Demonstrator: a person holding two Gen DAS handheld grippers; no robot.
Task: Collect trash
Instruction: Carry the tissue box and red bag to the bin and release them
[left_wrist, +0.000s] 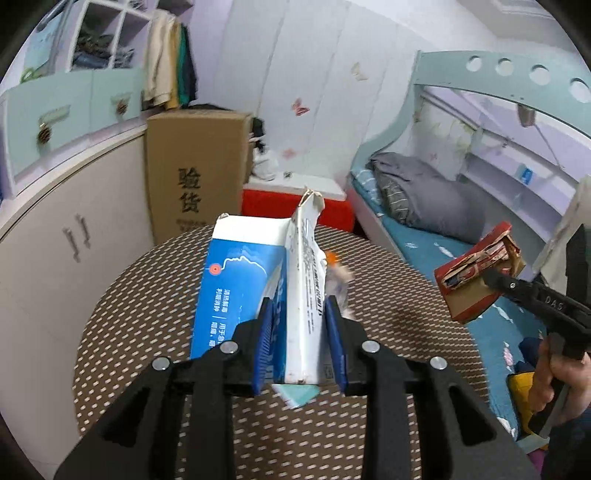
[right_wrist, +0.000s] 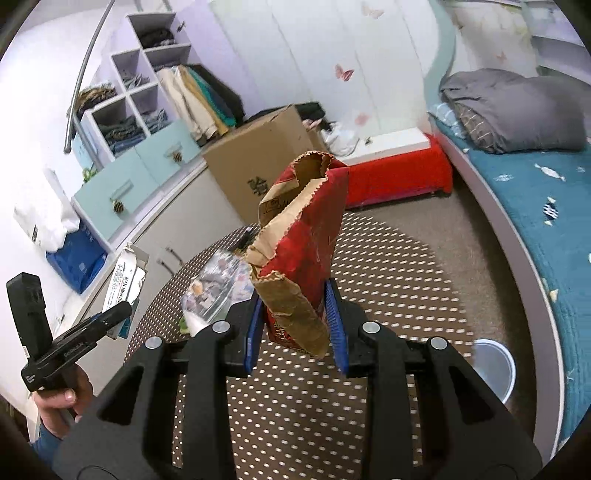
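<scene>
We hold both pieces of trash above the round dotted counter (left_wrist: 155, 280). Our left gripper (left_wrist: 298, 325) pinches the torn blue-and-white carton (left_wrist: 255, 280); our right gripper (right_wrist: 295, 321) pinches the red-and-brown paper bag (right_wrist: 299, 236) — both lifted clear. On the counter beyond the bag lies a clear plastic wrapper (right_wrist: 218, 284). Right of the counter a pale bin (right_wrist: 495, 365) stands on open floor by the bed (right_wrist: 546, 221); past the counter's far edge stand a cardboard box (right_wrist: 258, 170) and a cabinet — tighter there.
</scene>
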